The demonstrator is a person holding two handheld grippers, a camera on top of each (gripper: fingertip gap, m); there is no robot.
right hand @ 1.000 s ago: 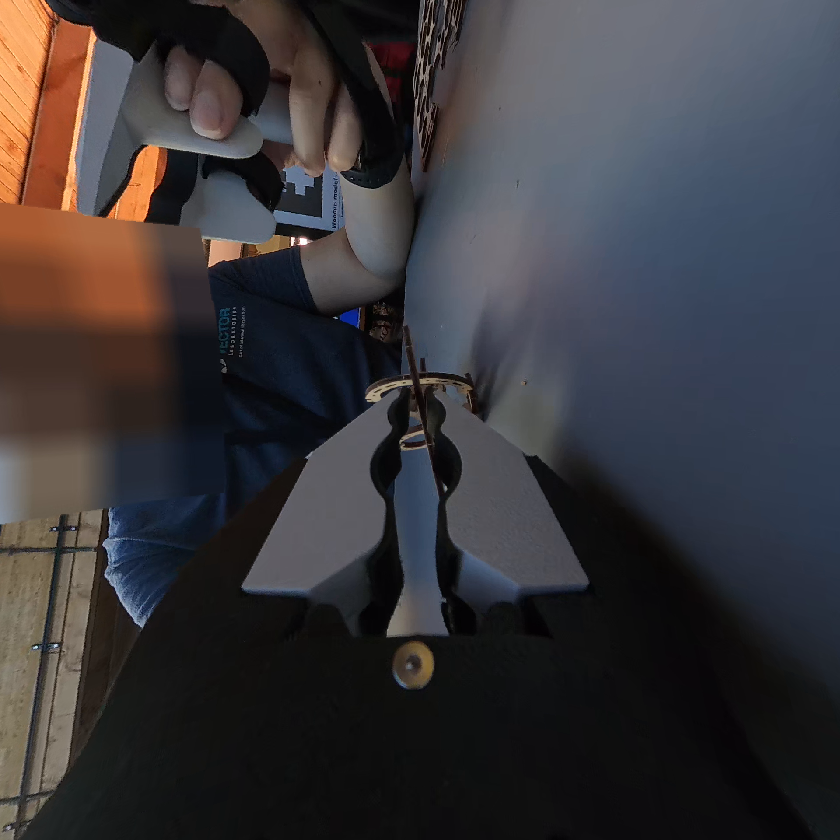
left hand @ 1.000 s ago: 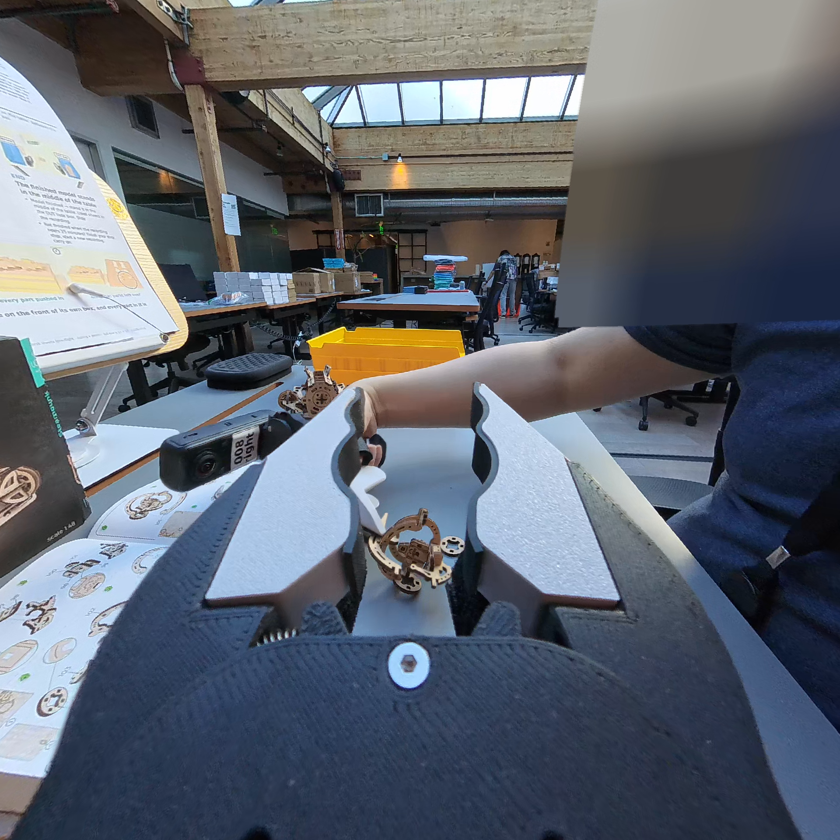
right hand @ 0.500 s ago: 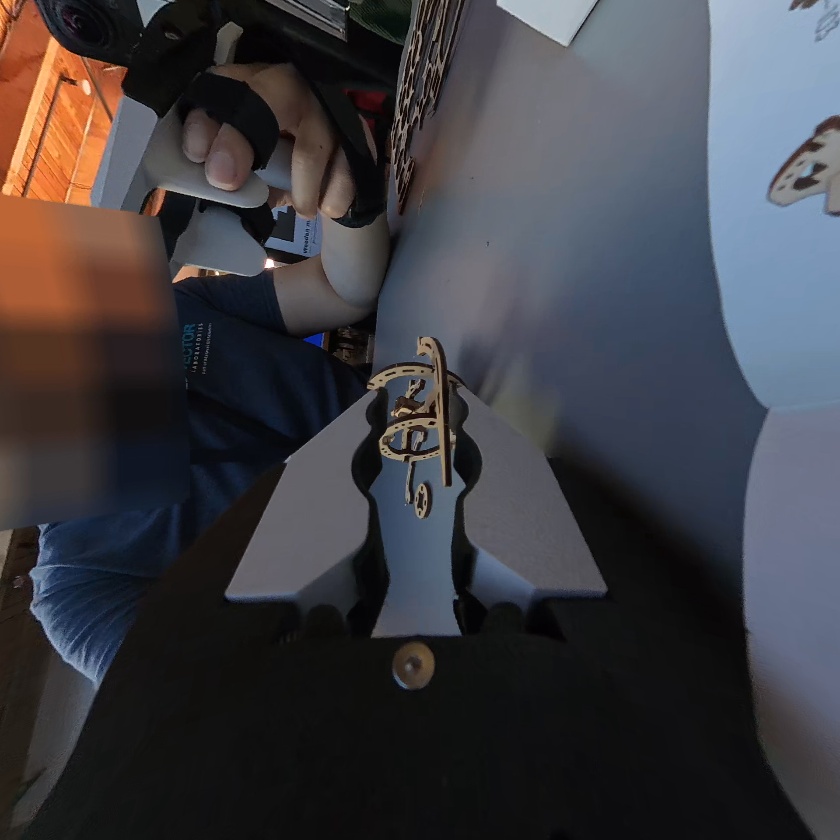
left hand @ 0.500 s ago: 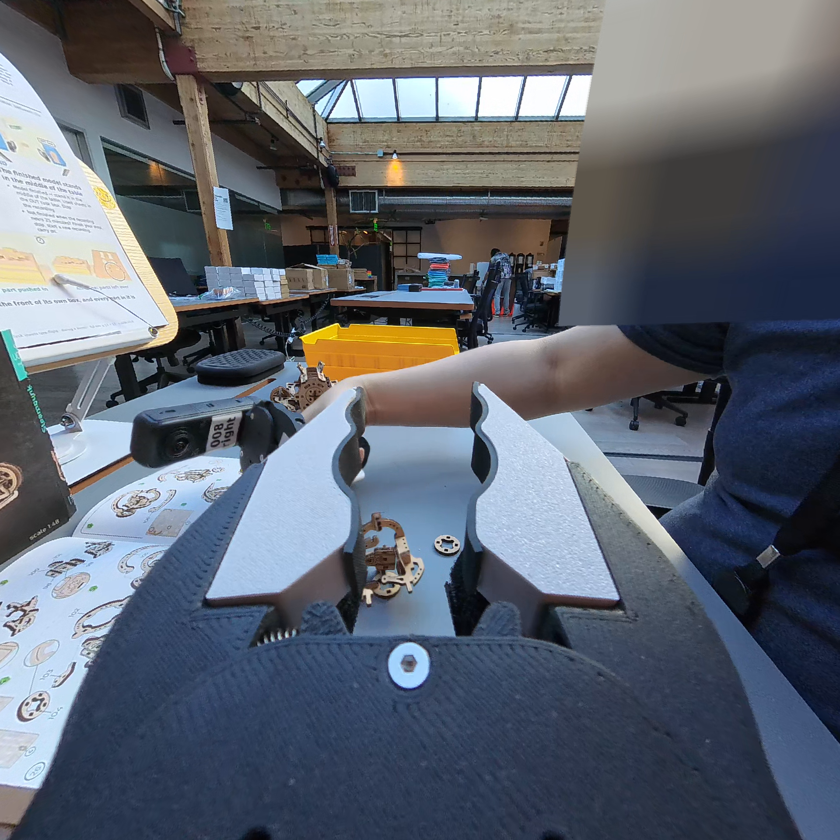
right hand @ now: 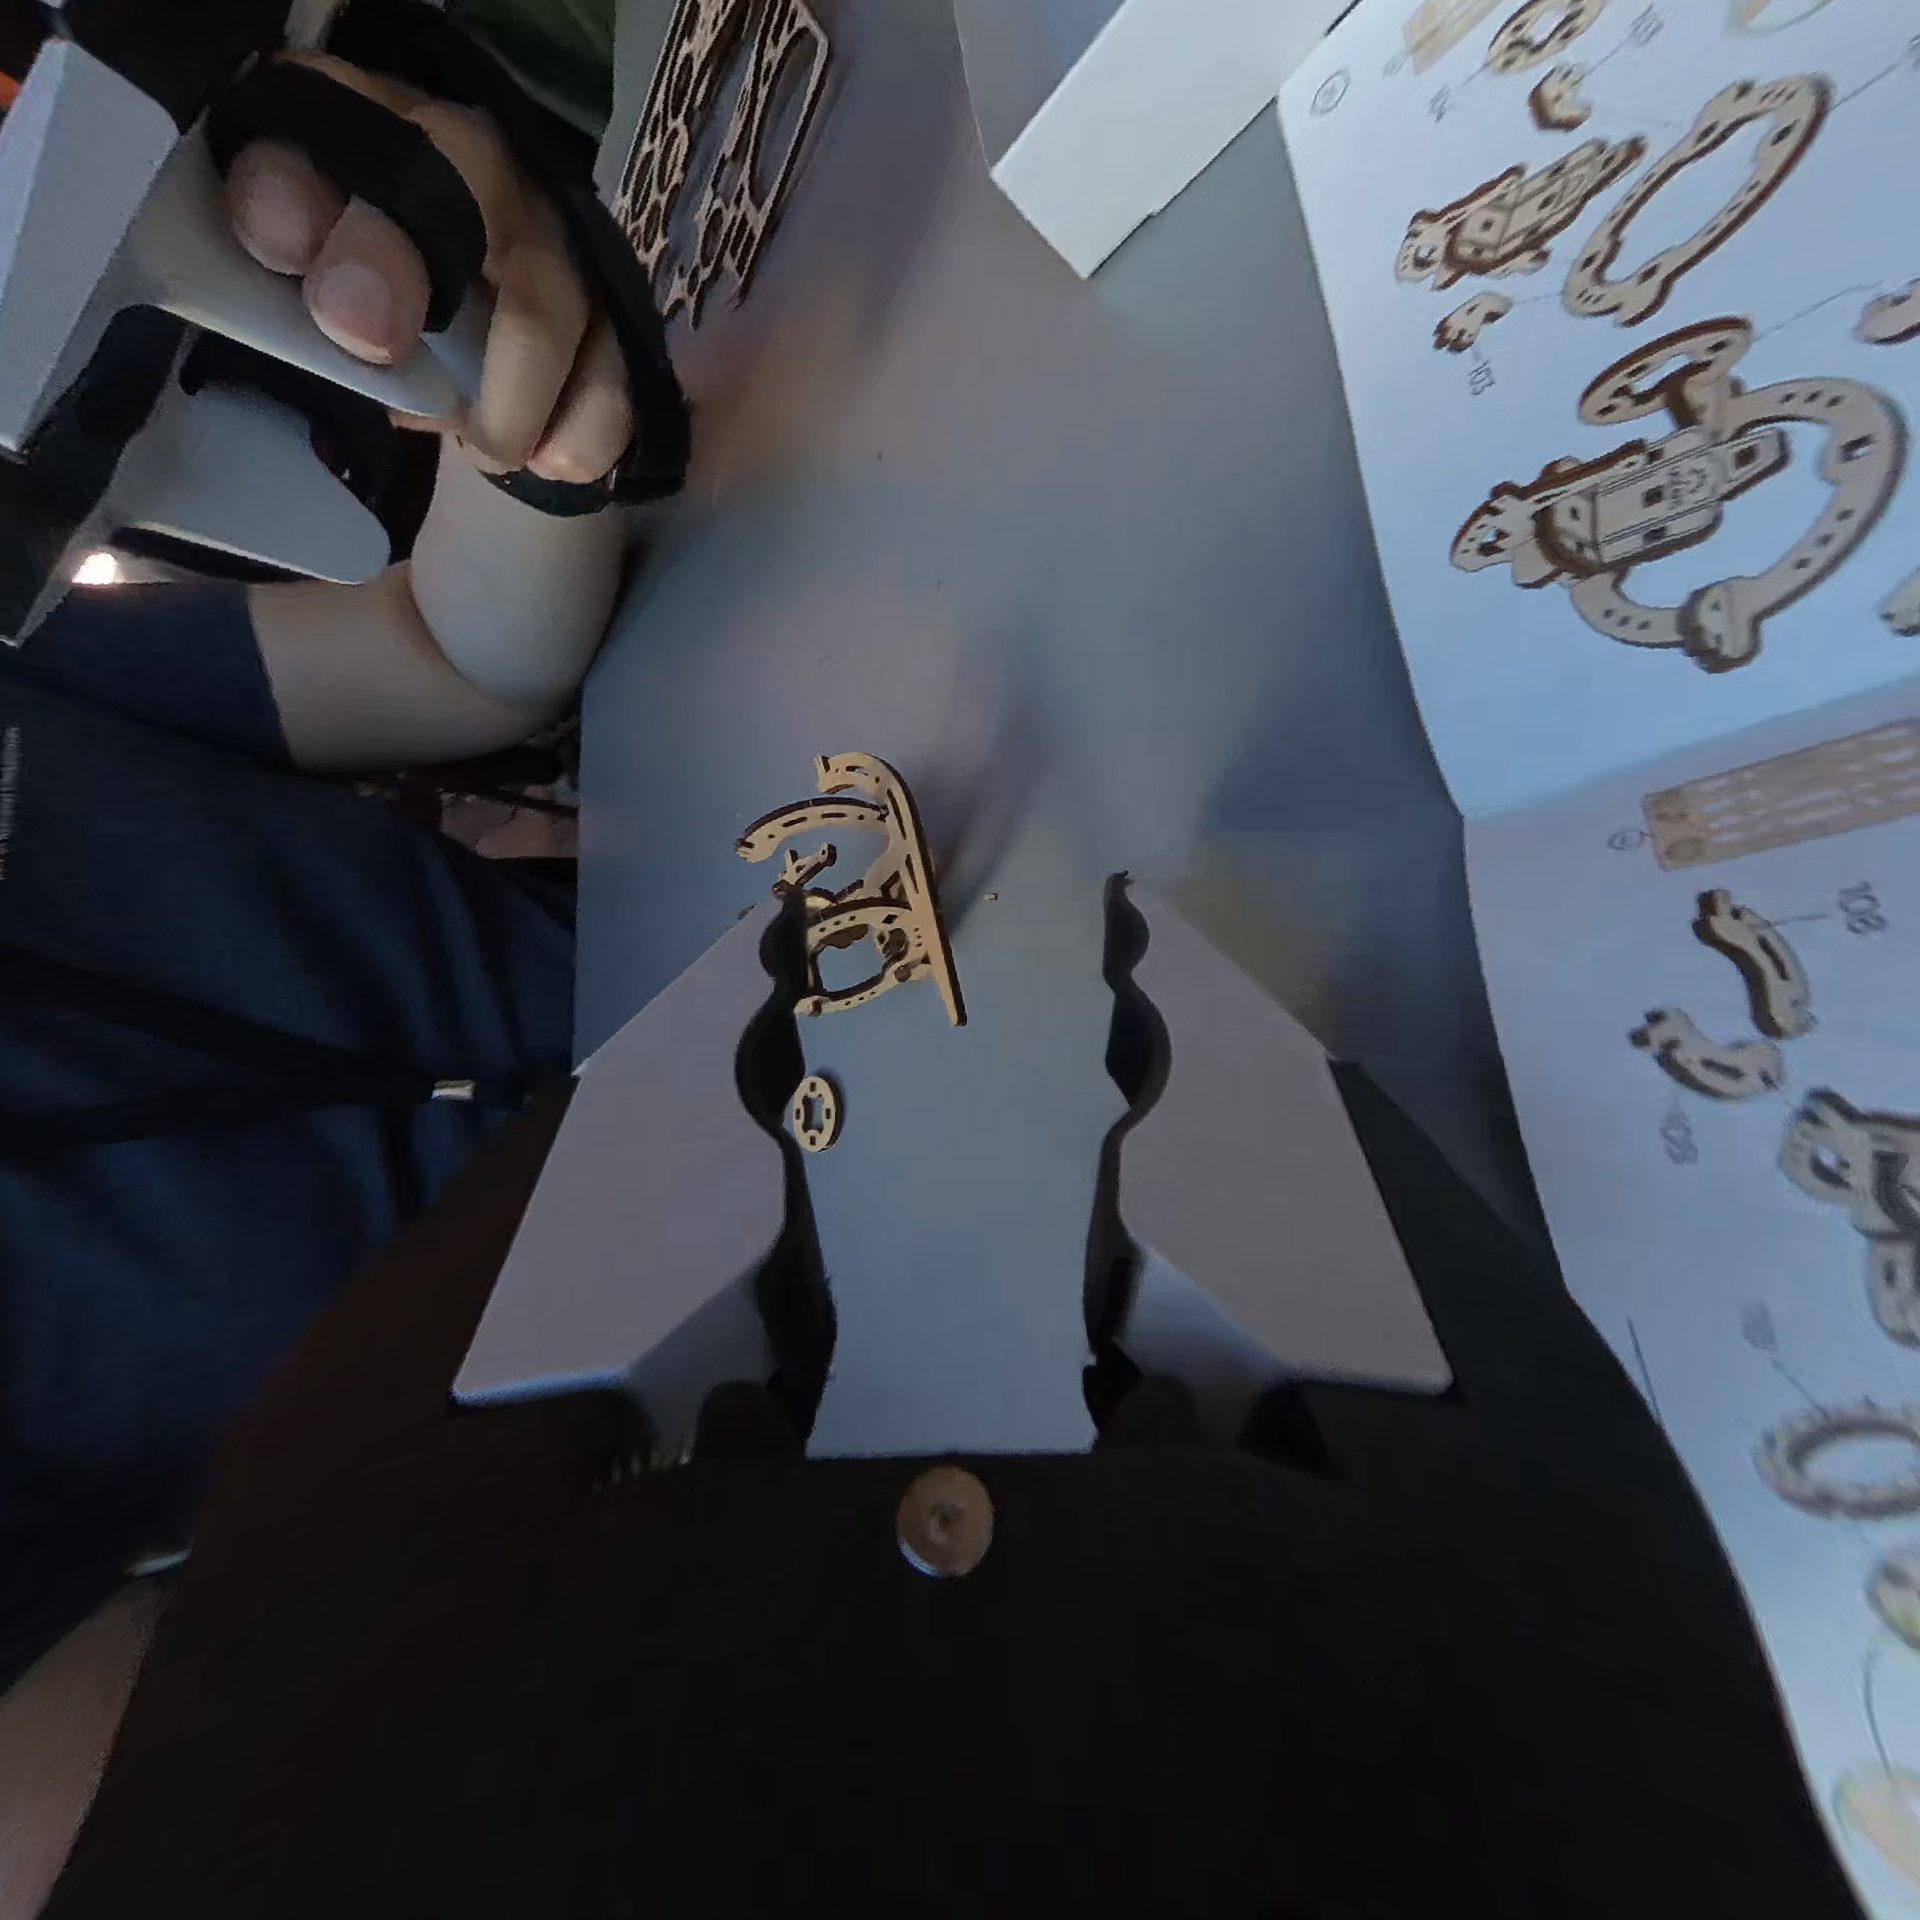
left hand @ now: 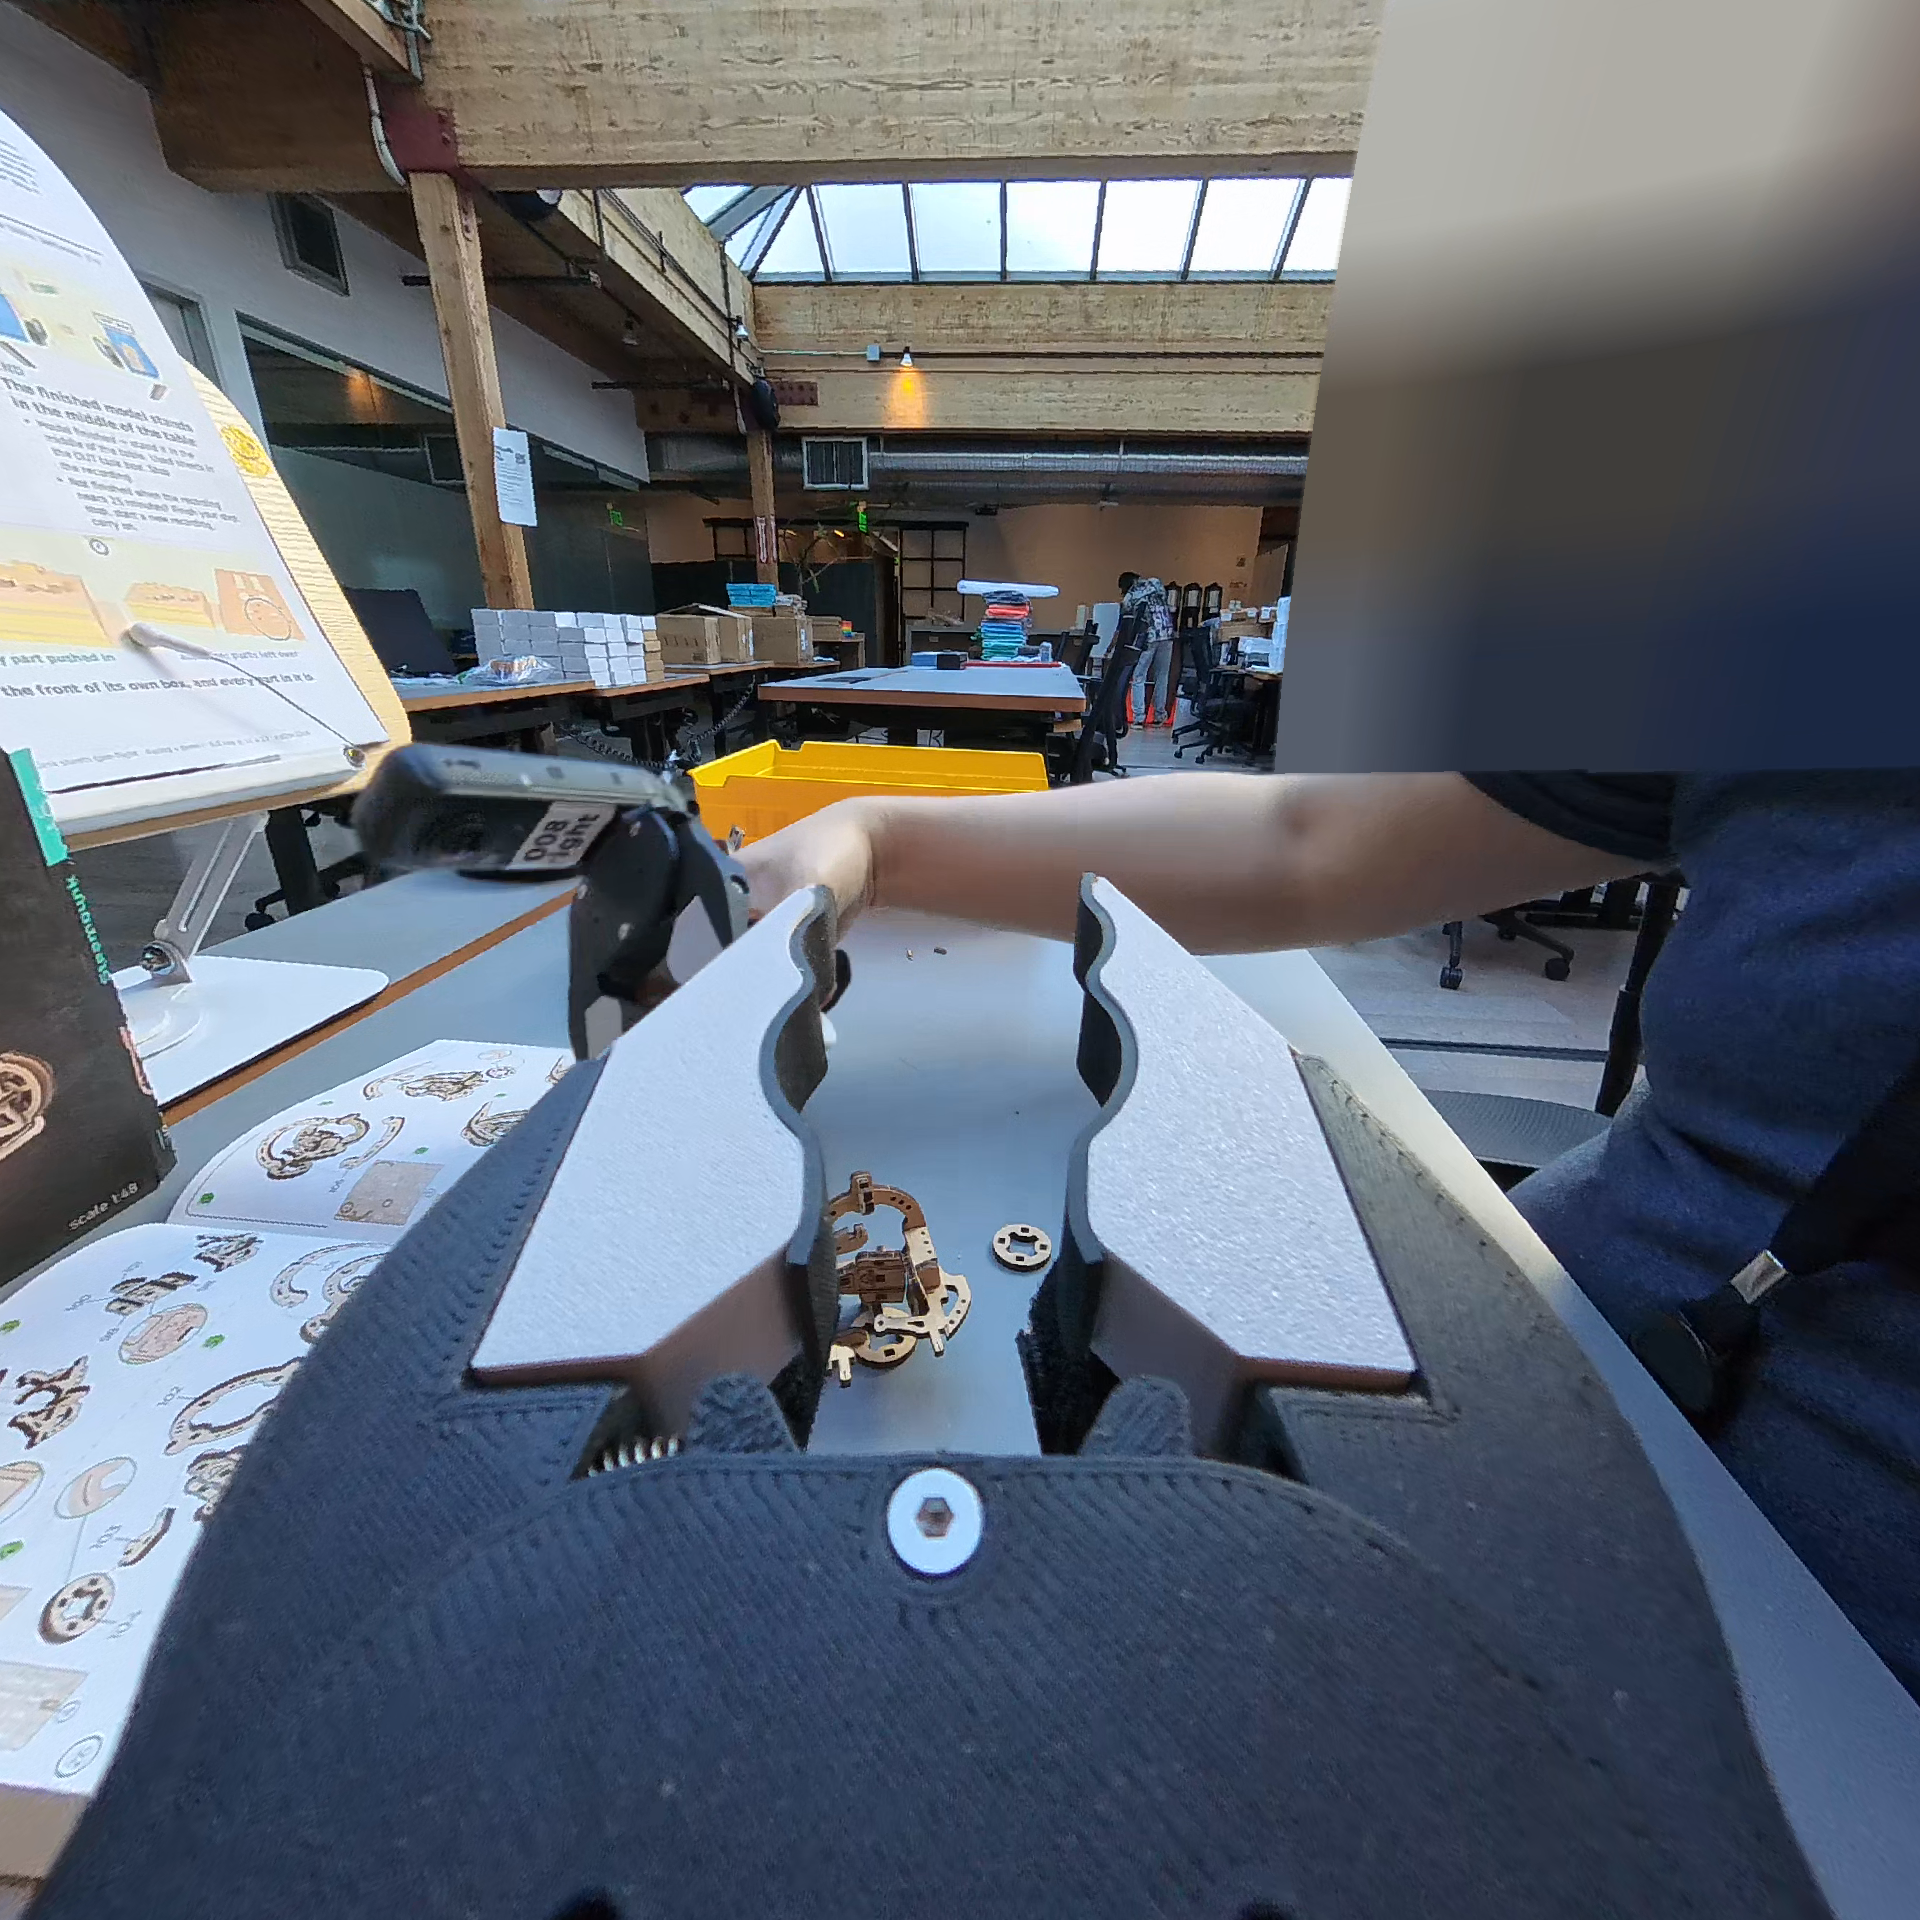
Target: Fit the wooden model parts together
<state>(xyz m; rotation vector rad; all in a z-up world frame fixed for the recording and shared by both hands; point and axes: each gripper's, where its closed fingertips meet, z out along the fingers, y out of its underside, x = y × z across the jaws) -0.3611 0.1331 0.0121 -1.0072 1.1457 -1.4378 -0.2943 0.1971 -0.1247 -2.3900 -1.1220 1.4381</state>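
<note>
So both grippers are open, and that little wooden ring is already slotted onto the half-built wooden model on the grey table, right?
Not quite. The little wooden ring is not slotted on: it lies loose on the grey table, apart from the half-built wooden model. The left wrist view shows the gap between them. The rest holds: the left gripper and right gripper are both open.

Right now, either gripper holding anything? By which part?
Nothing held. Left gripper and right gripper are both open; the wooden assembly and small ring lie on the table.
</note>
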